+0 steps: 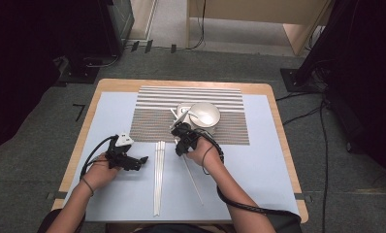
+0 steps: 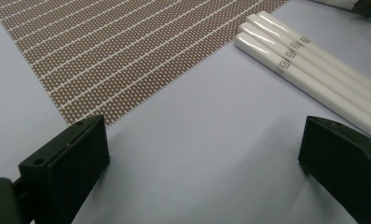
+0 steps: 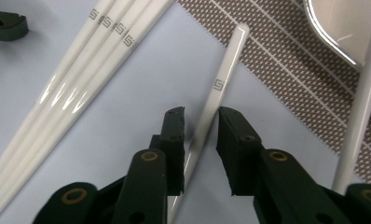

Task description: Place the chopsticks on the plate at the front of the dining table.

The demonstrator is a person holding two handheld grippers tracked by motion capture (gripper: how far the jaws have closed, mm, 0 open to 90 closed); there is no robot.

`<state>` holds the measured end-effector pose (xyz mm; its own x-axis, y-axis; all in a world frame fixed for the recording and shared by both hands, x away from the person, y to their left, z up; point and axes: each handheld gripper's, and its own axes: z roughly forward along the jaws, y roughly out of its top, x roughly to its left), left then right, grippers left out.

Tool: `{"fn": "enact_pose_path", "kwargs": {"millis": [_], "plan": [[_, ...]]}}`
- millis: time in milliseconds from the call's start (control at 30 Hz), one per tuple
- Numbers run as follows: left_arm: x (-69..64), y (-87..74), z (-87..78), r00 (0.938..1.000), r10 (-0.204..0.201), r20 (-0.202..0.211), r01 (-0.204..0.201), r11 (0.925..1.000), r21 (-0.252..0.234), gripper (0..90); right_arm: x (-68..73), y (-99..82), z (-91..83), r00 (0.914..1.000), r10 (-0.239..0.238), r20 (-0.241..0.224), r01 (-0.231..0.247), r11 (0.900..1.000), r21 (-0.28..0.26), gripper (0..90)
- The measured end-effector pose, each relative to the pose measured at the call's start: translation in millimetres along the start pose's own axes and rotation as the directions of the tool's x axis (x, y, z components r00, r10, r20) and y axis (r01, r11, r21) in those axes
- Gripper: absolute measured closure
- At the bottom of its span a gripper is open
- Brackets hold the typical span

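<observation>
A: Where is the right gripper (image 1: 180, 140)?
B: Near the middle of the desk (image 1: 273, 160), just at the near edge of the striped mat (image 1: 147, 124). It points down at a single white chopstick (image 3: 207, 121) lying on the blue sheet (image 1: 259, 170).

A: And how does that chopstick sit against the jaws?
B: It runs straight up between them in the right gripper view. Its rounded tip reaches the edge of the mat, and its long end passes down under the gripper toward the near edge of the desk. The jaws are narrowed to a slim gap around it. The left pad looks to be at the stick's side; the right pad has a sliver of space. I cannot tell whether they press on it yet, and it lies flat on the sheet.

A: The left gripper (image 1: 138, 161)?
B: Resting low toward the left side of the desk, jaws spread wide with only blue sheet between them.

A: Anything beside it?
B: A bundle (image 1: 158, 174) of four white chopsticks lies side by side between the two grippers, running from the mat's near edge toward the near edge of the desk. In the left gripper view the bundle passes just by the right jaw, not inside the gap.

A: What is on the mat?
B: A white bowl (image 1: 205, 114) toward the middle of the mat, just beyond the right gripper.
</observation>
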<state>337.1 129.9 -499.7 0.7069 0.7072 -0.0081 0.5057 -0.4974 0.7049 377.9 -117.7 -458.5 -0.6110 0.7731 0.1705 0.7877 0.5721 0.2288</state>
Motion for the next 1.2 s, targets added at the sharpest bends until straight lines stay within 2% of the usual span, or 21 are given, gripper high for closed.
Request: {"fn": "enact_pose_path", "kwargs": {"millis": [100,333,467,633,733,833,900,1000,1067,1100,1167,1200], "plan": [[0.0,0.0,0.0,1.0000,0.000,0.000,0.000,1.0000,0.000,1.0,-2.7,-0.2,-1.2,0.9994,0.005,-0.033,-0.005,0.9999,-0.010,69.6],[0.0,0.0,0.0,1.0000,0.001,0.000,-0.001,1.0000,0.000,1.0,-11.9,-4.3,-9.0,0.9939,0.058,-0.094,-0.059,0.9983,-0.004,68.7],[0.0,0.0,0.0,1.0000,0.000,0.000,0.000,1.0000,0.000,1.0,-17.4,-9.0,-10.1,0.9857,0.091,-0.142,-0.090,0.9959,0.014,69.1],[0.0,0.0,0.0,1.0000,0.000,0.000,0.000,1.0000,0.000,1.1,-19.7,-16.3,-9.7,0.9789,0.107,-0.174,-0.103,0.9941,0.032,68.4],[-0.1,0.1,0.0,1.0000,0.001,-0.001,-0.001,1.0000,0.000,1.0,-18.2,-19.0,-10.6,0.9779,0.106,-0.180,-0.103,0.9943,0.030,66.5],[-0.3,0.0,0.1,1.0000,0.000,-0.002,0.000,1.0000,-0.001,1.0,-16.3,-22.4,-9.1,0.9729,0.130,-0.191,-0.126,0.9914,0.037,62.8],[-0.2,0.0,0.0,1.0000,-0.001,-0.002,0.001,1.0000,-0.001,1.0,-14.9,-25.5,-8.7,0.9735,0.140,-0.181,-0.135,0.9901,0.037,62.7],[-0.2,0.0,0.0,1.0000,-0.001,-0.002,0.001,1.0000,-0.001,1.0,-12.9,-30.2,-11.3,0.9783,0.123,-0.167,-0.121,0.9924,0.023,62.8],[-0.2,0.0,0.0,1.0000,-0.001,-0.002,0.001,1.0000,-0.001,1.1,-13.3,-32.5,-12.9,0.9778,0.134,-0.161,-0.132,0.9910,0.024,61.6],[-0.2,0.0,0.0,1.0000,-0.001,-0.002,0.001,1.0000,-0.001,1.0,-14.0,-33.2,-12.8,0.9738,0.158,-0.164,-0.153,0.9874,0.040,59.2],[-0.2,0.0,0.1,1.0000,-0.001,-0.002,0.001,1.0000,-0.001,1.1,-17.1,-34.2,-10.8,0.9546,0.239,-0.178,-0.225,0.9699,0.093,58.8],[-0.2,0.0,0.1,1.0000,-0.001,-0.002,0.001,1.0000,-0.001,1.0,-17.6,-34.7,-10.8,0.9512,0.255,-0.173,-0.241,0.9654,0.099,60.7]]}}
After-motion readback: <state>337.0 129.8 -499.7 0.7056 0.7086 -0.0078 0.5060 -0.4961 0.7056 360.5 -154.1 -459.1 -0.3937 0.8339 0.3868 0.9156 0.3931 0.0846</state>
